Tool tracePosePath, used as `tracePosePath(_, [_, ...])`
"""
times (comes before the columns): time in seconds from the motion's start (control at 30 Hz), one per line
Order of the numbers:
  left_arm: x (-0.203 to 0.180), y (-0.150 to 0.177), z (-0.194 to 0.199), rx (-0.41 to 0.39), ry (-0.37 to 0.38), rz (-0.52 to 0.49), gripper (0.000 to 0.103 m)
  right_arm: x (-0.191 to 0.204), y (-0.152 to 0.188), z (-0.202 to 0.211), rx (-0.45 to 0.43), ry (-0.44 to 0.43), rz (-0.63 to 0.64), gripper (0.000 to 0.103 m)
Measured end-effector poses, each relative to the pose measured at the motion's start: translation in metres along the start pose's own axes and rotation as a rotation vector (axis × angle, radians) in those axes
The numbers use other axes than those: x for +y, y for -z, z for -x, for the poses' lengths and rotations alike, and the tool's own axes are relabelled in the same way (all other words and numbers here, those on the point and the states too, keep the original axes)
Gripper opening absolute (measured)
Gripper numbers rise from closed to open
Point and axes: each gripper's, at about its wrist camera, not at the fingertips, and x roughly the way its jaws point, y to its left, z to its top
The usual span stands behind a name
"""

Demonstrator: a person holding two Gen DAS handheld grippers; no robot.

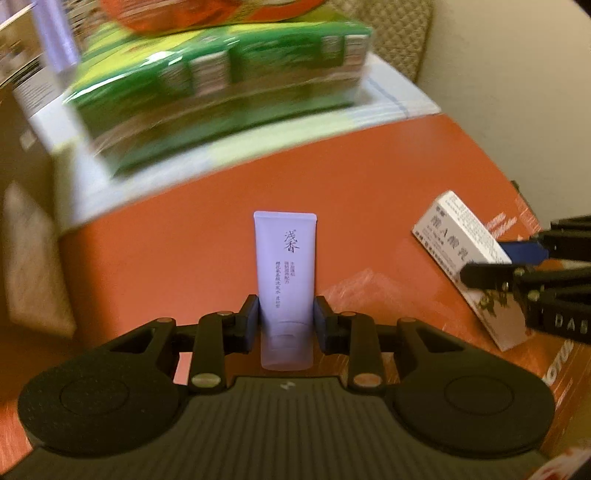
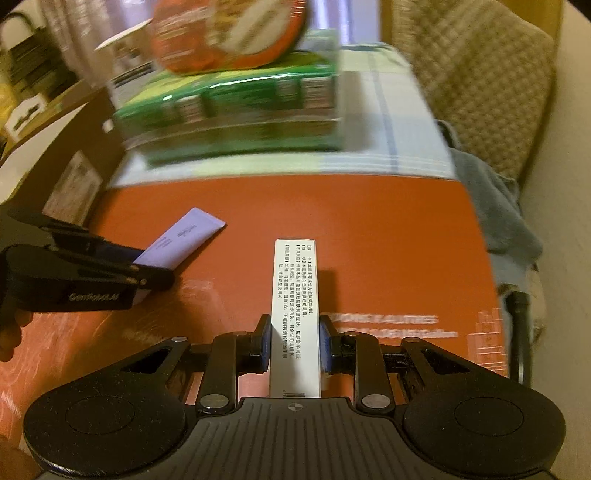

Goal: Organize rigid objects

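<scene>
The left gripper (image 1: 285, 320) is clamped on a soft lilac tube (image 1: 285, 273), flat-crimped at its far end and printed with dark characters, held over the smooth orange tabletop (image 1: 184, 240); its black fingers carry blue pads (image 1: 320, 317) pressing the tube's lower sides. The right gripper (image 2: 294, 341) pinches a slim white cardboard box (image 2: 294, 314) (fine print down its narrow face) above the same surface; behind, blurred, sits a glossy green pack (image 2: 236, 110) under a round orange tin (image 2: 229, 33), beside a woven beige chair (image 2: 476, 81).
</scene>
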Motion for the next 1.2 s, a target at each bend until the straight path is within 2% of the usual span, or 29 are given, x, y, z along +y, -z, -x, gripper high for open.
tracePosePath(0.33, [0.042, 0.07, 0.045, 0.003, -0.071, 0.168, 0.027, 0.057, 0.014, -0.008, 0.022, -0.104, 0.167, 0.022])
tracePosePath(0.63, [0.061, 0.117, 0.067, 0.017, -0.116, 0.271, 0.027, 0.1, 0.025, -0.014, 0.038, -0.185, 0.292, 0.022])
tracePosePath(0.87, [0.061, 0.117, 0.065, 0.011, -0.121, 0.286, 0.029, 0.11, 0.029, -0.016, 0.054, -0.186, 0.295, 0.023])
tracePosePath(1.2, [0.053, 0.111, 0.056, 0.021, -0.159, 0.217, 0.029, 0.111, 0.027, -0.018, 0.072, -0.16, 0.278, 0.027])
